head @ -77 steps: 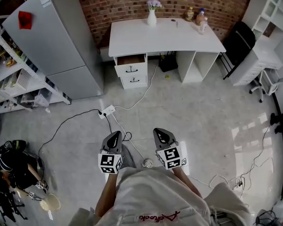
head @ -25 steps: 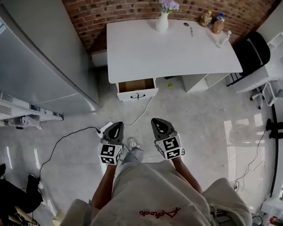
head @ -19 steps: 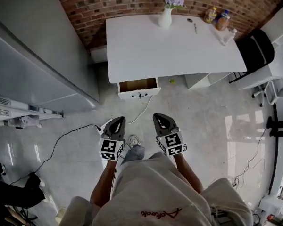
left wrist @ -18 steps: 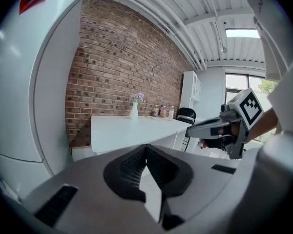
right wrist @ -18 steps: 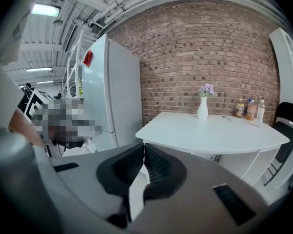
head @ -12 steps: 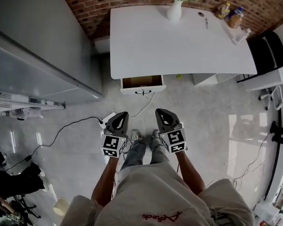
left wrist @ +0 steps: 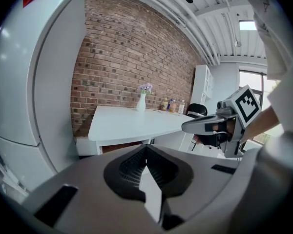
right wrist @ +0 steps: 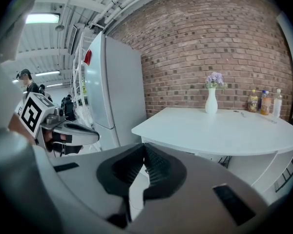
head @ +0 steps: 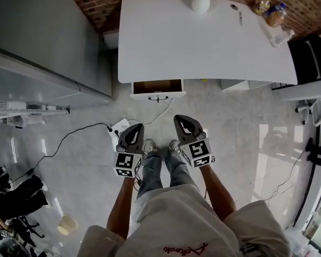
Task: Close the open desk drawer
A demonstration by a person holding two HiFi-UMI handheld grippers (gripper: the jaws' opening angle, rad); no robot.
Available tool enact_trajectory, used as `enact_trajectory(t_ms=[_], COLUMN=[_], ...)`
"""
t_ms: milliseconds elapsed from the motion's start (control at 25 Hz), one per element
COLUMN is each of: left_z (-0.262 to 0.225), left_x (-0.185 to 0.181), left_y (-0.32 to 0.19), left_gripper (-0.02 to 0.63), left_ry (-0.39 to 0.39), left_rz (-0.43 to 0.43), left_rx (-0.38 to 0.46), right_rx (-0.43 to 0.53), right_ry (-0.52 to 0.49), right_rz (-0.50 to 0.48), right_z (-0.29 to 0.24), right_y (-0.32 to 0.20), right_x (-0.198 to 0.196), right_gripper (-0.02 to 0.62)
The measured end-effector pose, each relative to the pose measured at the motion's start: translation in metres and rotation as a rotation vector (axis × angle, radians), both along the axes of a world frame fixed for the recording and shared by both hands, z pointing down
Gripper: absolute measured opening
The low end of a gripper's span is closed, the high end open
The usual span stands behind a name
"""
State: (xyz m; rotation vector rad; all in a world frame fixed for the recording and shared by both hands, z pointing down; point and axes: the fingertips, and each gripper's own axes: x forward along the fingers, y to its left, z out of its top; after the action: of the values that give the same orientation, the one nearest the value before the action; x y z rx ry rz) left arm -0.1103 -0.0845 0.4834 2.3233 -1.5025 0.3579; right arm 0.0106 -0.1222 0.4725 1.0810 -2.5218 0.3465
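White desk (head: 203, 42), open drawer (head: 157, 88) below

No readable text showing. Red script on the shirt (head: 180, 249) is coming out too small to read; marker cubes on left gripper (head: 135, 127) and right gripper (head: 181, 122) are showing patterns only, no letters.

Left gripper (left wrist: 146, 148): jaws pressed together, nothing between them. Ahead: white desk (left wrist: 132, 123) against brick wall (left wrist: 127, 57). White vase (left wrist: 142, 103) with purple flowers at desk's far edge; bottles (left wrist: 172, 105) toward far right corner. Refrigerator (left wrist: 29, 82) beside desk's left edge. Right gripper (left wrist: 186, 127) visible at right, marker cube up.
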Motion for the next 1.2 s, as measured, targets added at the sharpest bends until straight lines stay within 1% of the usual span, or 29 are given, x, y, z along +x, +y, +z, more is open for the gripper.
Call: enact_trajectory(t_ms=[280, 400, 600, 800, 1040, 1200], left_z=[0.063, 0.089, 0.13, 0.166, 0.211, 0.23], left_x=[0.0, -0.004, -0.004, 0.001, -0.004, -0.008], left_y=[0.006, 0.004, -0.001, -0.008, -0.008, -0.005], left_gripper=[0.011, 0.011, 0.012, 0.011, 0.011, 0.011], left_ry=[0.028, 0.049, 0.078, 0.085, 0.09, 0.082], left_rz=[0.022, 0.016, 0.007, 0.03, 0.034, 0.03], left_rx=[-0.069, -0.089, -0.121, -0.138, -0.171, -0.191], right_rx=[-0.081, -0.113, -0.152, -0.19, -0.214, -0.232], right_ry=[0.043, 0.069, 0.081, 0.098, 0.098, 0.102], right_rz=[0.004, 0.013, 0.046, 0.056, 0.077, 0.077], right_z=[0.07, 0.102, 0.144, 0.187, 0.232, 0.248], right_y=[0.009, 0.012, 0.014, 0.015, 0.017, 0.018], right_x=[0.003, 0.003, 0.006, 0.006, 0.003, 0.003], right_gripper=[0.017, 0.017, 0.017, 0.017, 0.017, 0.017])
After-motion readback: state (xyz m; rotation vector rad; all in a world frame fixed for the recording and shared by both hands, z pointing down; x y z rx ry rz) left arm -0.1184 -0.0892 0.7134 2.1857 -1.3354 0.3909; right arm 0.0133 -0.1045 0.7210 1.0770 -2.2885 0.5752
